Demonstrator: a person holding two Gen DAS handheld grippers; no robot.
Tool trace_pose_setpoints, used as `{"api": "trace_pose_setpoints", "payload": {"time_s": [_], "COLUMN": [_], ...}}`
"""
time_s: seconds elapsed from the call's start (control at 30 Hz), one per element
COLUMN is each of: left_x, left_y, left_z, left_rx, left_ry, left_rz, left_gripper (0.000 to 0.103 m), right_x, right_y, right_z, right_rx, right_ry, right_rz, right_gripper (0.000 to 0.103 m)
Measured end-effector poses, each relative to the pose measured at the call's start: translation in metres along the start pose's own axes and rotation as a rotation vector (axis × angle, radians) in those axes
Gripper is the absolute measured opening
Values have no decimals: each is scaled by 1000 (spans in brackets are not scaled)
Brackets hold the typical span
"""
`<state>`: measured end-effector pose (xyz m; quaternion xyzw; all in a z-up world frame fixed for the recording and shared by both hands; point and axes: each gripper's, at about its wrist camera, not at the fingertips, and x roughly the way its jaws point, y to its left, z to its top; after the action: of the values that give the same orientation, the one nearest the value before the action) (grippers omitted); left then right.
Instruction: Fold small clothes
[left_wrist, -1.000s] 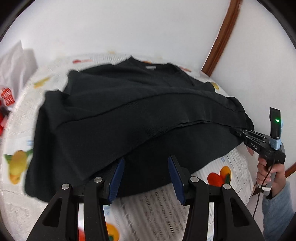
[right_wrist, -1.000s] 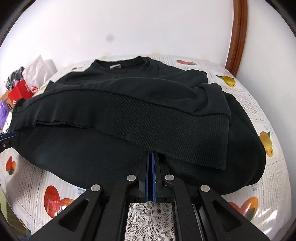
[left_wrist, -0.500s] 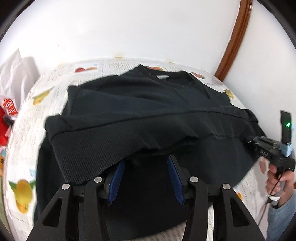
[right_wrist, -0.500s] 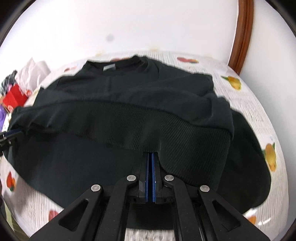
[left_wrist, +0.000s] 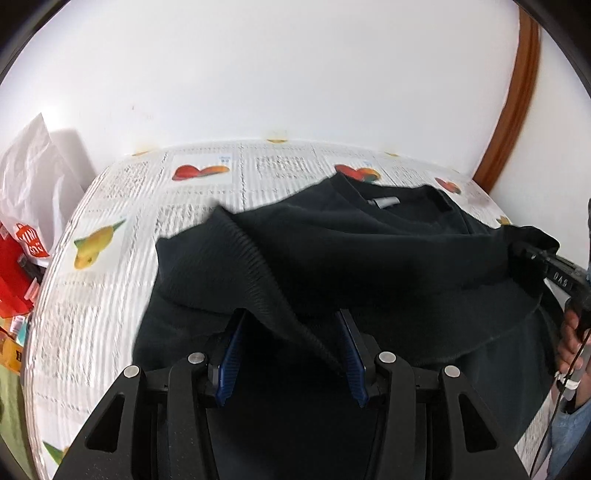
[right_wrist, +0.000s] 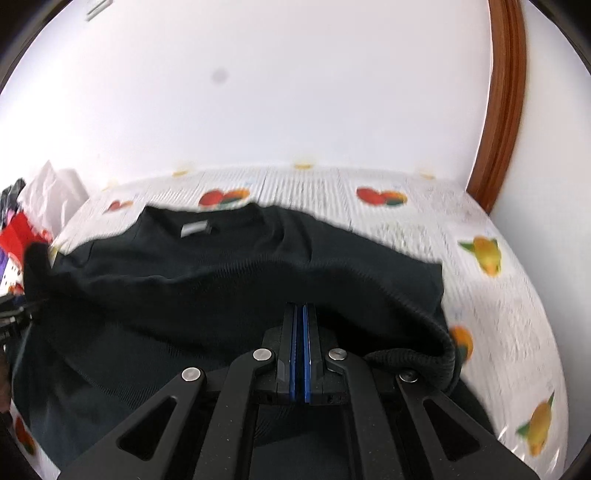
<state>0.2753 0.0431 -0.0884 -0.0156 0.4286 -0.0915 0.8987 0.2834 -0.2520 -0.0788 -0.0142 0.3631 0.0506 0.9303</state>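
A black sweatshirt lies on the table, collar and grey label at the far side. Its ribbed hem is lifted and carried over the body toward the collar. My left gripper has its blue pads wide apart, with the ribbed hem draped between and over them. My right gripper is shut on the ribbed hem, pads pressed together; it also shows in the left wrist view, pinching the hem at the right. The sweatshirt fills the right wrist view.
The table has a white cloth with fruit prints. A white bag and red packages stand at the left edge. A white wall is behind, with a brown wooden frame at the right.
Both grippers have moved forward toward the collar, carrying the ribbed hem over the body. The fold now covers more of the sweatshirt, and more bare tablecloth shows beyond the collar.
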Motion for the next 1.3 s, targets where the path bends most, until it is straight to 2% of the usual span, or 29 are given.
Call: {"api": "trace_pose_setpoints", "payload": {"time_s": [0.1,0.23,0.37,0.43,0.5,0.6,0.67,0.73,0.87,1.0,1.03,1.07,1.1,1.13,1.17,1.2,1.3], "left_x": [-20,-40,-52,-48,-42,-32,-25,-16,7,26,31,33,35,35,33,32,21], "left_y": [2,10,26,29,32,41,48,53,62,70,71,70,70,69,70,70,77], "left_z": [8,7,-9,-18,-24,-25,-19,-12,4,17,20,20,20,20,19,19,18], "left_rx": [7,10,-3,6,22,14,-2,1,16,5,-1,-2,-2,1,4,5,-26], "left_ry": [-78,-120,-102,-78,-56,-30,-20,-16,4,38,47,52,55,50,37,26,-21], "left_rz": [-30,-23,-31,-24,2,26,18,33,61,18,8,9,14,22,42,56,32], "left_gripper": [46,46,46,48,48,48,53,57,57,55,52,46,42,38,27,19,11], "right_x": [-20,-48,-62,-59,-48,-37,-33,-22,14,47,56,62,69,72,74,74,63], "right_y": [-10,-22,-36,-37,-30,-24,-29,-39,-51,-60,-63,-64,-65,-64,-64,-65,-72], "right_z": [15,13,-11,-25,-38,-43,-38,-30,-15,4,9,11,13,14,14,14,13], "right_rx": [22,3,-6,-25,-83,-146,-147,-136,-140,-125,-109,-99,-90,-90,-92,-90,-59], "right_ry": [-67,-115,-87,-43,12,16,-6,-5,50,98,115,127,146,152,149,143,89], "right_rz": [17,-4,-3,22,8,-34,-37,-15,-15,18,44,60,65,48,35,29,65], "right_gripper": [4,12,18,20,24,43,69,79,79,77,70,57,52,41,27,20,14]}}
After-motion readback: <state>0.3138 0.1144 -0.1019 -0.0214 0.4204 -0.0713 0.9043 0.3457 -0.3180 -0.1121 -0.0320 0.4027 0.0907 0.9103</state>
